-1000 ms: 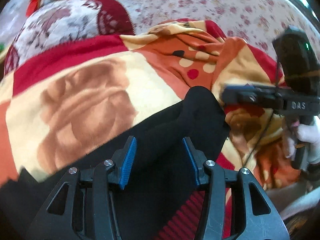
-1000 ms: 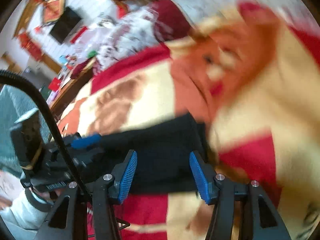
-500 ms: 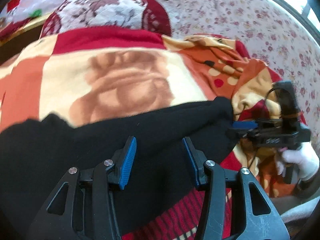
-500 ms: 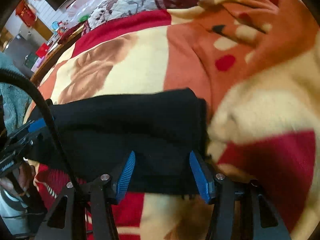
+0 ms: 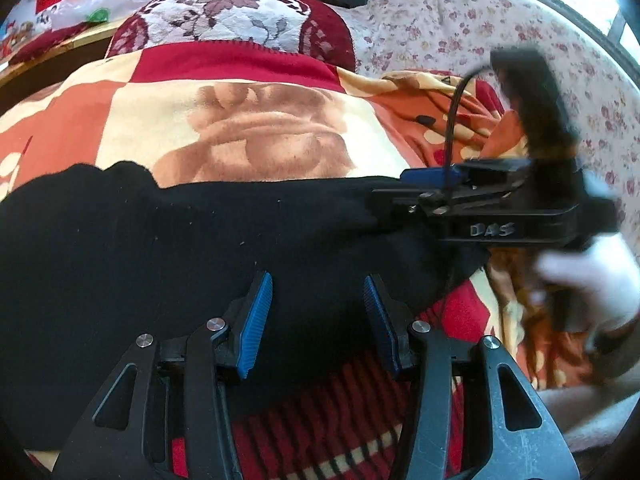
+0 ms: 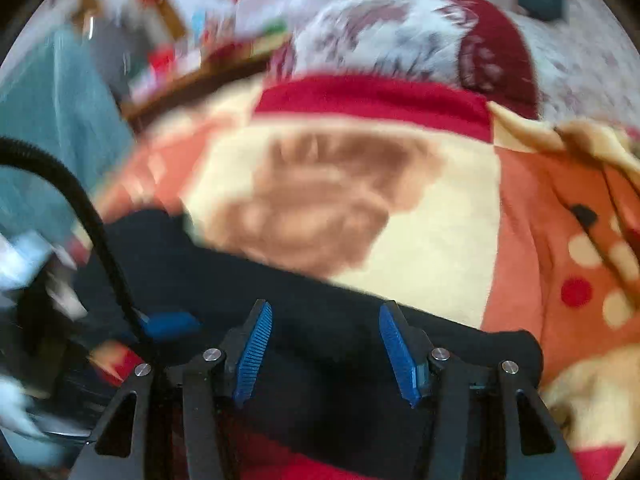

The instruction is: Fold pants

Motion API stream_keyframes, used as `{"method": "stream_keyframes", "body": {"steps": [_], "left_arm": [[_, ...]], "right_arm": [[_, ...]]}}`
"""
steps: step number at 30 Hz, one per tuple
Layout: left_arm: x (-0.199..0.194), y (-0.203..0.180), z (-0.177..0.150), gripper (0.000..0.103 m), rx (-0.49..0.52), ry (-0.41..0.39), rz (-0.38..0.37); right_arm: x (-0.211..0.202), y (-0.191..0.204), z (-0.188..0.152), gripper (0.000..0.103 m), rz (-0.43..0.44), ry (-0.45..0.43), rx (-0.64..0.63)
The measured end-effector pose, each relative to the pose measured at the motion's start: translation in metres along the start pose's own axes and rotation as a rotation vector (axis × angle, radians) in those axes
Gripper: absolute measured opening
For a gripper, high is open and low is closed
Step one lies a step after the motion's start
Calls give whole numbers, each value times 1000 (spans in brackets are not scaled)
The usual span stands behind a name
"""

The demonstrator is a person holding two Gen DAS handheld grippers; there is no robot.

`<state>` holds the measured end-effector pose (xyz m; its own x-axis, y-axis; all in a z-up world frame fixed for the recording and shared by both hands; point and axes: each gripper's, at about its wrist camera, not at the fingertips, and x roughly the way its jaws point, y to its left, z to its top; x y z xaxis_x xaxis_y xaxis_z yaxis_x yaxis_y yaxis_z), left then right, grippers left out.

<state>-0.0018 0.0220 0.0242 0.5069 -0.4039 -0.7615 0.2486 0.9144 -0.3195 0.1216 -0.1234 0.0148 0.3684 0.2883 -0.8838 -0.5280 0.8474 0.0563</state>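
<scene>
Fingers (image 5: 256,312) of the left gripper (image 5: 318,318), ribbed and blue, are held spread above soft black pants (image 5: 160,248), nothing pinched. Right gripper (image 6: 326,350) is likewise spread over the cloth. Pants are laid crosswise on a fleecy patterned blanket (image 5: 152,120).

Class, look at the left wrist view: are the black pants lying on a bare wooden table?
No. The black pants lie across a red, orange and cream patterned blanket.
</scene>
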Motion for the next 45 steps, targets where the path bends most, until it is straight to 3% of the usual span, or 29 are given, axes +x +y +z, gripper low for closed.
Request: {"method": "stream_keyframes", "body": {"steps": [3,7,15,19,20,21,23,26,28,31,34,35,39,43,45], "left_arm": [[-1,1,-1,47,-2,-2,-8],[0,0,-1,47,0,-9,-2],[-6,3,-1,47,-21,2,-9],[-6,0,-1,47,-12,2,9],[-5,-1,-2,47,-7,1,15],[-4,-2,-2,47,-3,-1,19],[-3,-4,-2,47,2,-5,26],[-1,-8,-1,48,10,-1,25],[-1,-13,2,48,28,8,12],[-2,-22,5,48,74,15,9],[6,-29,12,48,97,34,-5],[11,-32,15,48,103,47,-10],[22,-47,28,48,138,42,-39],[35,-60,45,49,154,36,-87],[53,-66,51,64,155,92,-136]], "right_arm": [[1,-35,-12,74,3,-42,116],[-5,-58,-22,84,3,-33,171],[-24,-67,-26,84,16,-58,194],[-52,-74,-24,84,-40,-158,244],[-62,-76,-24,84,-20,-194,252],[-66,-78,-24,84,-5,-199,257],[-60,-73,-26,84,8,-128,233],[-35,-58,-33,84,-39,-32,159],[-10,-58,-37,86,-118,25,122],[-12,-72,-35,89,-117,-35,177],[-36,-76,-32,89,-224,-102,172],[-44,-80,-32,89,-222,-108,187],[-70,-88,-48,89,-133,-86,279],[-88,-76,-77,89,58,-93,360],[-89,-74,-95,89,171,-83,439]]}}
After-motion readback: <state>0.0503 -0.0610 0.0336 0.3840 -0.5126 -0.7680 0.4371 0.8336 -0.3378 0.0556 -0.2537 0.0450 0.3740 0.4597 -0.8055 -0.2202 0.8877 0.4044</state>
